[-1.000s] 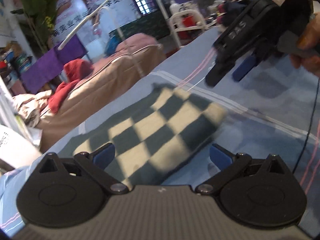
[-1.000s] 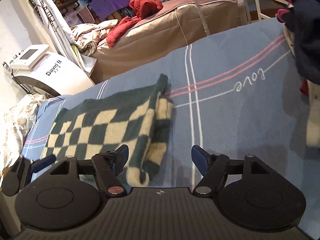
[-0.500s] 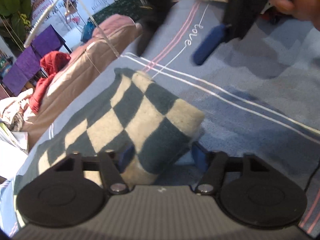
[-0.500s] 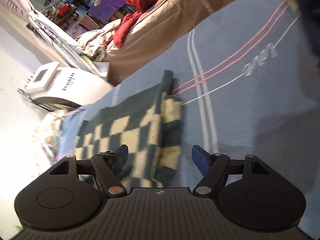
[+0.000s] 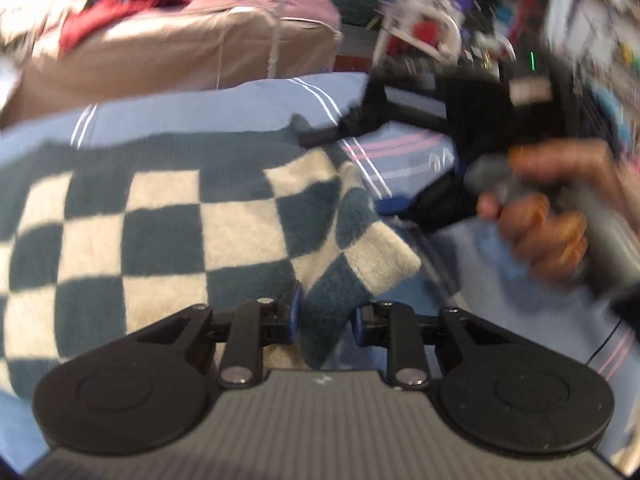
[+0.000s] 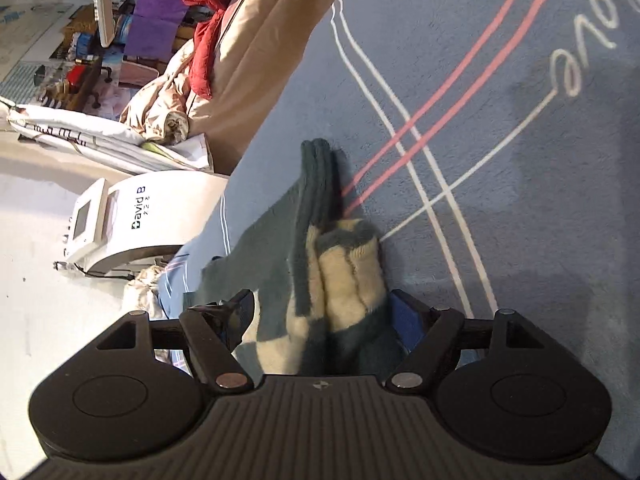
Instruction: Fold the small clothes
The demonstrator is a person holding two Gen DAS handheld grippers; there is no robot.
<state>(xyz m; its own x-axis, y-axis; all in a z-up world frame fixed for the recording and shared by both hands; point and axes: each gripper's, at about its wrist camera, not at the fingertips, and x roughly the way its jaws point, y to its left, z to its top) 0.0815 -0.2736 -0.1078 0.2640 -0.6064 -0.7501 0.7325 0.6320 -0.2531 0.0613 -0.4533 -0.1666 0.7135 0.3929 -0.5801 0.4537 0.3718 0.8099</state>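
Observation:
A dark green and cream checkered knit garment lies on a blue blanket. My left gripper has its jaws closed in on the garment's near right corner, which sits pinched between the blue pads. My right gripper has a thick folded edge of the same garment between its pads, jaws wider apart. The right gripper and the hand holding it also show in the left wrist view, at the garment's far right end.
The blue blanket has white and pink stripes and the word "love". A tan covered bed with red cloth stands behind. A white machine stands left of the blanket.
Both grippers moved in onto the garment's right edge. The left jaws narrowed onto its near corner. The right gripper tilted and took the folded edge between its pads.

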